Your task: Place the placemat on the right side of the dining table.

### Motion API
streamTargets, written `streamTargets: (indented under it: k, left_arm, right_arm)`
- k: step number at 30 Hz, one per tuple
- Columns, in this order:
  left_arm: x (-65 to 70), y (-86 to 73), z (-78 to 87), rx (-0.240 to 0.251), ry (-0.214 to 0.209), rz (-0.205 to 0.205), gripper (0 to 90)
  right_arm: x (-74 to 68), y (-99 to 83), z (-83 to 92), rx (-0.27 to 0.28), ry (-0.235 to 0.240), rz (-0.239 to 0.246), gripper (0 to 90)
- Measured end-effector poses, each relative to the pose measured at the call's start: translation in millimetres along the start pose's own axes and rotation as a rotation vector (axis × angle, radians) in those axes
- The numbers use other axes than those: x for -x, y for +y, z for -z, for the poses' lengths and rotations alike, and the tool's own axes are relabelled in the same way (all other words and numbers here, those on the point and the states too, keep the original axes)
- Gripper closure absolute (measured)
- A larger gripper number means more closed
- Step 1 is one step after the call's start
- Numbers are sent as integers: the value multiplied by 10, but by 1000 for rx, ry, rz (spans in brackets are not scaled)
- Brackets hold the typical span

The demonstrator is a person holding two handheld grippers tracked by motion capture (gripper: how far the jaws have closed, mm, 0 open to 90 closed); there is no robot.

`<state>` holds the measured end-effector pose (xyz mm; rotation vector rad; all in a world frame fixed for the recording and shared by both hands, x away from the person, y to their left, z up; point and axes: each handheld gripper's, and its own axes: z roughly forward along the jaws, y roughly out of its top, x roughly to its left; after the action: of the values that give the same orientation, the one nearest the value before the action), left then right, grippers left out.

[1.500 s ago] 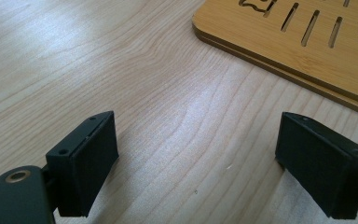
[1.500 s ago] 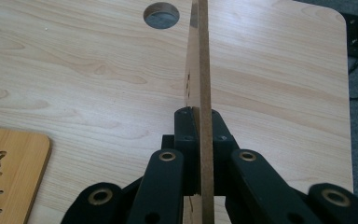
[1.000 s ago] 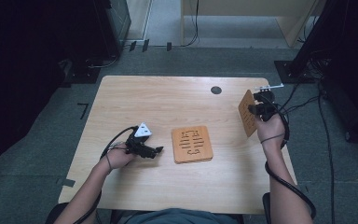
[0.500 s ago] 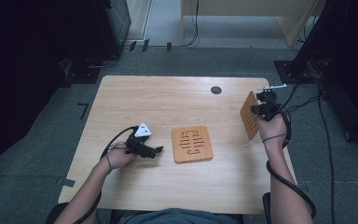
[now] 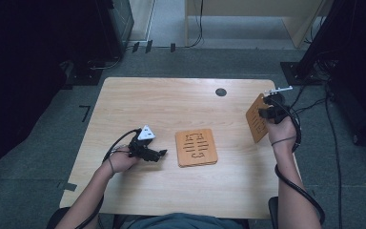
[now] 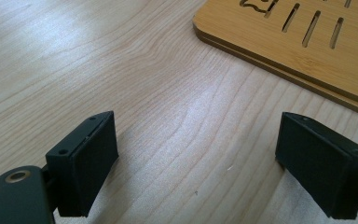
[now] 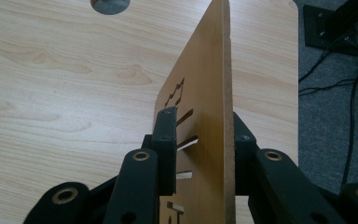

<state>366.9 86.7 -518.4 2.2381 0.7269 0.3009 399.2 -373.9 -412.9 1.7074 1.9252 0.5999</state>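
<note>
Right tongs (image 5: 267,112) at the far right table (image 5: 171,105) edge, jaws either side of an upright wooden board (image 7: 209,116) with cut slots. They have just been opening; a gap shows at the left pad, so the grip looks slack, likely letting the board go or resetting. Board stands on edge, tilted, between the jaws. Left tongs (image 5: 158,153) open and empty, resting low on the table, just left of the stacked flat boards (image 5: 196,147) at mid table, probably the spot the upright one joins.
</note>
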Motion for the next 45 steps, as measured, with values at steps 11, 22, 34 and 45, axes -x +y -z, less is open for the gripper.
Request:
streamTargets:
  k: [11, 22, 34, 45]
  left_arm:
    - [0, 0, 0, 0, 0, 0, 119]
    - [0, 0, 0, 0, 0, 0, 118]
    - [0, 0, 0, 0, 0, 0, 118]
    - [0, 0, 0, 0, 0, 0, 119]
  right_arm:
    - [80, -36, -30, -13, -7, -10, 686]
    - [175, -76, -58, -29, 5, -33, 642]
    - [258, -130, -138, -52, 3, -65, 557]
    - [305, -173, -241, -79, 34, -101, 485]
